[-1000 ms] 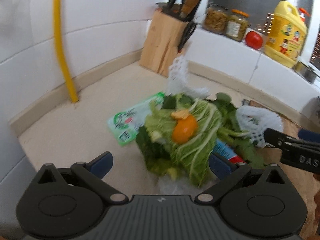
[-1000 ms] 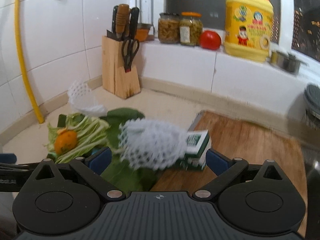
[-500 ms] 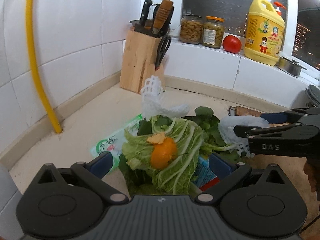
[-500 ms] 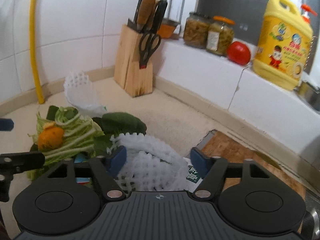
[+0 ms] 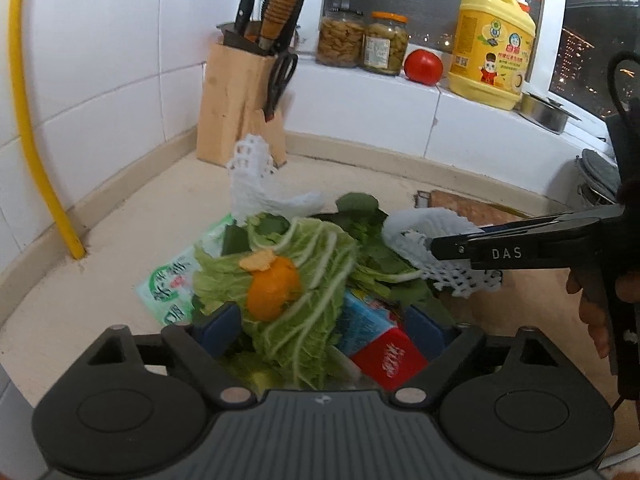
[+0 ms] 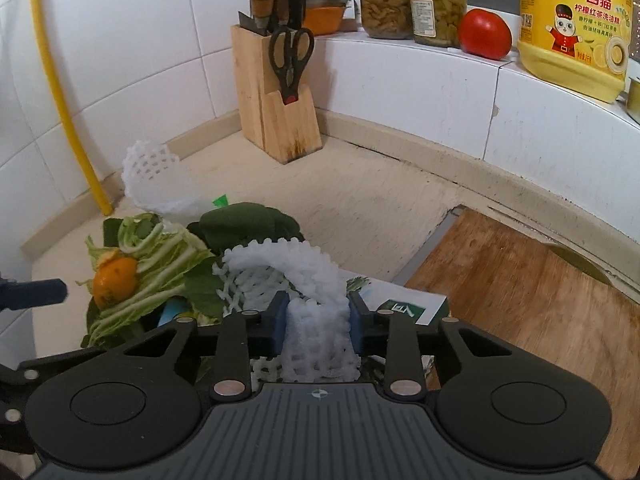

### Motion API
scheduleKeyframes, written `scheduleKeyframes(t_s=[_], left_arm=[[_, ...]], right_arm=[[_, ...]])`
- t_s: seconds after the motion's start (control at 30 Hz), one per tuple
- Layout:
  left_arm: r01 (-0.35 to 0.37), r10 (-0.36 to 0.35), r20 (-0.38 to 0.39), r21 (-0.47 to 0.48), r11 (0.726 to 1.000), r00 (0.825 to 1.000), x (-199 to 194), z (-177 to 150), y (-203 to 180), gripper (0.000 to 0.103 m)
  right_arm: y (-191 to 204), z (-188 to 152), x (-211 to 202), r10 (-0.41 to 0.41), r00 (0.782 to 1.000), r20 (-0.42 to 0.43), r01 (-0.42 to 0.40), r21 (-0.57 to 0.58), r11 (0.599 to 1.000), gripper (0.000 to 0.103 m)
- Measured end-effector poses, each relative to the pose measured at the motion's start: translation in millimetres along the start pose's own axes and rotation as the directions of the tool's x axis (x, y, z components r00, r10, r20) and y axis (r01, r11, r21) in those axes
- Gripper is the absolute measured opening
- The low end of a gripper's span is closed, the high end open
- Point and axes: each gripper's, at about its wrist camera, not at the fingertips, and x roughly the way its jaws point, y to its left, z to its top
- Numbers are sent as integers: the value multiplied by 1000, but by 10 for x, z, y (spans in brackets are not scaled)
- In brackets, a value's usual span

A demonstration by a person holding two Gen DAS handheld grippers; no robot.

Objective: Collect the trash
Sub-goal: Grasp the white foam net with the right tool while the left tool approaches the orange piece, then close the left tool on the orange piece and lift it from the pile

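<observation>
A heap of trash lies on the beige counter: cabbage leaves with an orange peel on top, a blue and red carton, a green wrapper and dark leaves. My left gripper straddles the cabbage and carton, and its jaws are closing with the pads not visibly pressing. My right gripper is closing on a white foam net, whose mesh is squeezed between the blue pads. From the left wrist view, that right gripper reaches in from the right, holding the net.
A second foam net stands up behind the heap. A green and white box lies by the wooden cutting board. Knife block in the corner, yellow pipe on the left wall. Jars, tomato and detergent bottle on the sill.
The right jaws went from wide apart to pinching the foam net. The left jaws narrowed around the cabbage heap, and both grippers came closer to the pile.
</observation>
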Motion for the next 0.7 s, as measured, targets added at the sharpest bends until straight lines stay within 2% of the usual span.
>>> scheduleKeyframes(t_s=[0.1,0.27,0.4,0.5,0.57,0.7], left_arm=[[6,-7,-35,-19,1000,999,28,-36,-11,70],[-1,-6,-96,-79,997,995,88,-101,49,66],[-43,31,-117,-99,994,993,110,-156,88,51],[-64,50,-123,-117,991,991,106,-187,158,51],[-85,74,-100,-109,990,992,76,-177,185,51],[-95,93,-47,-36,995,995,69,-98,149,51]], right_arm=[[31,-13,-23,9,1000,-6,-9,-1,1000,37],[116,-45,-78,29,1000,-7,-29,-12,999,36],[138,-73,-122,44,999,-9,-44,-9,999,36],[146,-88,-160,50,999,-6,-50,-8,999,36],[148,-95,-177,54,999,-2,-54,-6,999,36],[125,-110,-202,72,997,0,-72,12,997,35]])
